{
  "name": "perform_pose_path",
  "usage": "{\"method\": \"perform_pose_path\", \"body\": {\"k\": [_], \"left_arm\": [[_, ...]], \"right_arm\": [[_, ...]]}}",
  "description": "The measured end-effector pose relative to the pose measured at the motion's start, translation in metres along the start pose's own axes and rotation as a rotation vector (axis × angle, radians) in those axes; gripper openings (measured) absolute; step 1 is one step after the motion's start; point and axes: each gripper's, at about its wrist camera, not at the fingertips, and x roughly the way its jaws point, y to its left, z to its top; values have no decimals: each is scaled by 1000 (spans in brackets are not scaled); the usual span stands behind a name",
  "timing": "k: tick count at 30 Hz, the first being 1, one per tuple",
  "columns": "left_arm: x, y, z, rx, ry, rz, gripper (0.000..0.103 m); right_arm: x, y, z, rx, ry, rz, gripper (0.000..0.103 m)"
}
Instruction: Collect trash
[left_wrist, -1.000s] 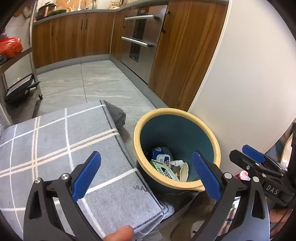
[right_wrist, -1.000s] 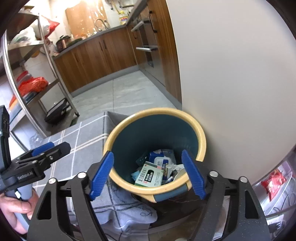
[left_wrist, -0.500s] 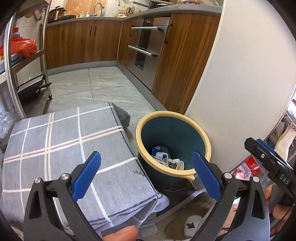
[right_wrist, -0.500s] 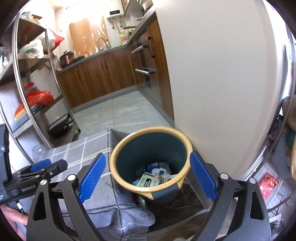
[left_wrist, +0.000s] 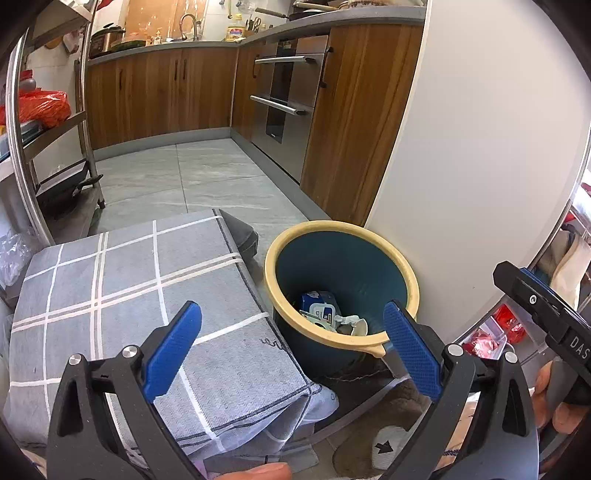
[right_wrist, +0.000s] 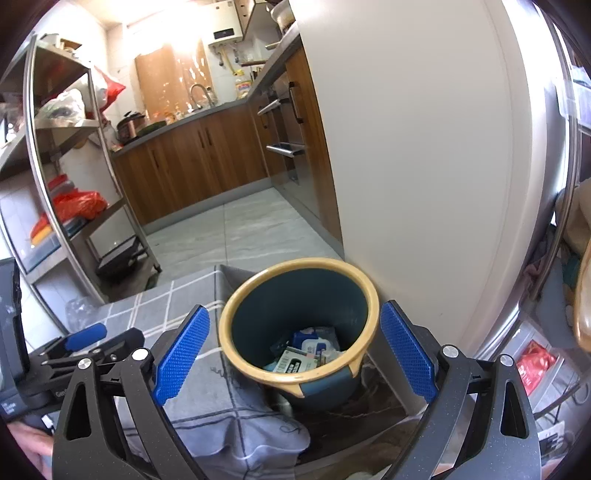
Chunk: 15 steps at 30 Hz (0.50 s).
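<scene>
Trash bin (right_wrist: 300, 376) below spread, empty right claw (right_wrist: 295, 349).

The left gripper (left_wrist: 291, 347) is hovering with jaws spread wide and nothing between them. A dark blue bin (left_wrist: 341, 280) with a yellow rim is standing on the floor beside the white wall (left_wrist: 480, 147), holding packets and paper. A grey checked cloth (left_wrist: 129, 295) is draping just beside it.

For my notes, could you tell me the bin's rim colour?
Pale yellow rim on a dark teal bin; clearest in the right wrist view.
</scene>
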Motion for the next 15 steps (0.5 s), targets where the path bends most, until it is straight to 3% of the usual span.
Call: {"method": "perform_pose_path", "body": {"k": [15], "left_arm": [[7, -4, 1, 10, 4, 5, 97]], "right_arm": [[4, -1, 0, 8, 6, -4, 94]]}}
